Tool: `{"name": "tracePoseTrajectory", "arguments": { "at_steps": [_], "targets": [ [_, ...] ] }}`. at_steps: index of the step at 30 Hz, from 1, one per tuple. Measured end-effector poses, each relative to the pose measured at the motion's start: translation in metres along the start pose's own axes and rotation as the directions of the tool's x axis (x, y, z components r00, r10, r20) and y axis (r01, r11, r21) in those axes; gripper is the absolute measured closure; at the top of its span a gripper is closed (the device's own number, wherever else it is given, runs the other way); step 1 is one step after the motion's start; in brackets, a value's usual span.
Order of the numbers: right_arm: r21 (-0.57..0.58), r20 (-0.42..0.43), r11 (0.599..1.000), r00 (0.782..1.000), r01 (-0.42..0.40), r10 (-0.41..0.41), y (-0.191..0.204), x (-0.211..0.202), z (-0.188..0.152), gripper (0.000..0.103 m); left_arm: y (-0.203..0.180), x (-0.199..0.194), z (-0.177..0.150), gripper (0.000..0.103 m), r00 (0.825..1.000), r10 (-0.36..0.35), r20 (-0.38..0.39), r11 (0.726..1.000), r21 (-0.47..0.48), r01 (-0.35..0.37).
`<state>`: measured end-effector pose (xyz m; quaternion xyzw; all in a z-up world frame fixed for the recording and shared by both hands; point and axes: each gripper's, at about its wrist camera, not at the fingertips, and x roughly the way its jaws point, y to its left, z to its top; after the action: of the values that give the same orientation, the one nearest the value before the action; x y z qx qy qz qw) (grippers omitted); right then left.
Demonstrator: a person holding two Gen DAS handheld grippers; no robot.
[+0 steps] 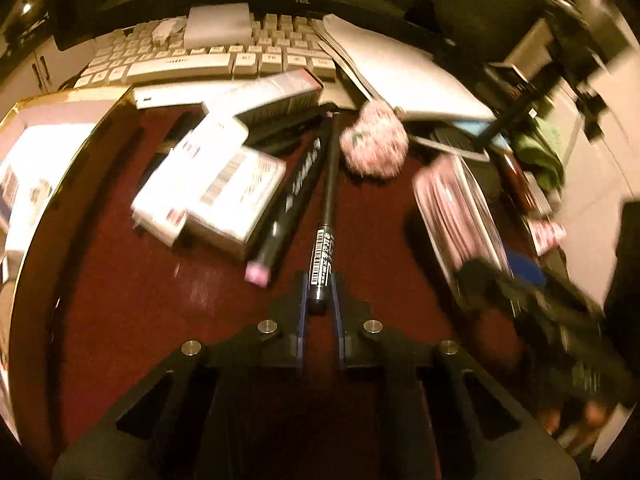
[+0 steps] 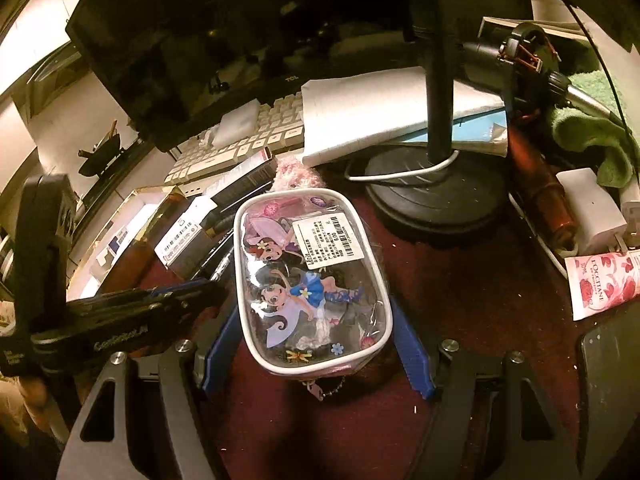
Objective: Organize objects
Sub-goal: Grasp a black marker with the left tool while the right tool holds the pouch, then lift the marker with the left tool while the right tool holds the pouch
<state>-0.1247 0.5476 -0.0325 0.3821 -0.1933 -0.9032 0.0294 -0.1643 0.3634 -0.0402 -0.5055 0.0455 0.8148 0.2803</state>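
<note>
My left gripper (image 1: 320,294) is shut on the near end of a black pen (image 1: 327,216) with a barcode label, which points away over the dark red desk. My right gripper (image 2: 316,322) has its blue fingers (image 2: 410,354) on both sides of a clear cartoon pouch (image 2: 310,288) with a white rim and price sticker, shut on it. The pouch also shows blurred in the left wrist view (image 1: 456,208). The left gripper's body shows in the right wrist view (image 2: 120,316), left of the pouch.
White boxes (image 1: 212,192), a black tube with a pink cap (image 1: 280,224) and a pink fluffy ball (image 1: 374,144) lie ahead. A keyboard (image 1: 208,56), papers (image 1: 404,76), a monitor base (image 2: 436,196), a hand cream tube (image 2: 600,280) and a gold-edged box (image 1: 36,152) surround them.
</note>
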Motion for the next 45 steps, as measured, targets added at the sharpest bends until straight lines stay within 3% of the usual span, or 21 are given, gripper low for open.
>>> {"name": "tracePoseTrajectory", "arguments": {
  "at_steps": [3, 6, 8, 13, 19, 24, 27, 32, 36, 45],
  "targets": [
    [0.007, 0.001, 1.000, 1.000, -0.004, 0.004, -0.001, 0.000, 0.000, 0.032, 0.006, -0.016, -0.026, 0.093, 1.000, -0.014, -0.021, 1.000, 0.023, 0.015],
    [0.017, 0.004, 1.000, 1.000, -0.006, 0.006, -0.002, 0.001, 0.000, 0.032, 0.020, -0.027, -0.042, 0.093, 0.996, -0.072, -0.043, 0.997, -0.030, 0.071],
    [0.017, 0.004, 1.000, 1.000, 0.000, 0.000, 0.000, 0.002, 0.001, 0.032, 0.025, -0.029, -0.043, 0.092, 0.996, -0.084, -0.041, 0.994, -0.070, 0.081],
    [-0.019, -0.003, 0.999, 1.000, 0.030, -0.030, 0.009, 0.005, 0.001, 0.032, 0.022, -0.029, -0.029, 0.078, 0.990, -0.144, 0.000, 0.983, -0.119, 0.143],
    [-0.013, -0.003, 0.999, 0.999, 0.040, -0.041, 0.010, 0.005, 0.000, 0.032, 0.014, -0.006, -0.015, 0.078, 0.992, -0.128, -0.022, 0.988, -0.090, 0.126],
    [-0.003, -0.003, 1.000, 1.000, 0.021, -0.021, 0.008, 0.005, 0.000, 0.032, 0.015, -0.003, -0.014, 0.078, 0.993, -0.120, 0.015, 0.987, -0.110, 0.121],
    [-0.010, -0.005, 1.000, 1.000, 0.024, -0.024, 0.009, 0.006, 0.001, 0.032, 0.015, -0.004, -0.017, 0.090, 0.996, -0.086, 0.019, 0.989, -0.119, 0.087],
    [-0.018, -0.005, 0.999, 0.999, 0.039, -0.039, 0.011, 0.005, 0.000, 0.032, 0.002, -0.016, -0.028, 0.091, 0.999, -0.037, 0.028, 0.998, -0.043, 0.039],
    [-0.012, -0.005, 0.999, 0.999, 0.050, -0.050, 0.012, 0.005, 0.000, 0.032, -0.002, -0.029, -0.039, 0.091, 0.996, -0.061, 0.062, 0.998, -0.007, 0.061],
    [0.038, 0.049, 0.999, 0.999, 0.000, -0.002, 0.018, -0.010, 0.000, 0.032, 0.019, -0.056, -0.044, 0.091, 0.982, -0.092, 0.163, 0.990, -0.096, 0.108]
  ]
}}
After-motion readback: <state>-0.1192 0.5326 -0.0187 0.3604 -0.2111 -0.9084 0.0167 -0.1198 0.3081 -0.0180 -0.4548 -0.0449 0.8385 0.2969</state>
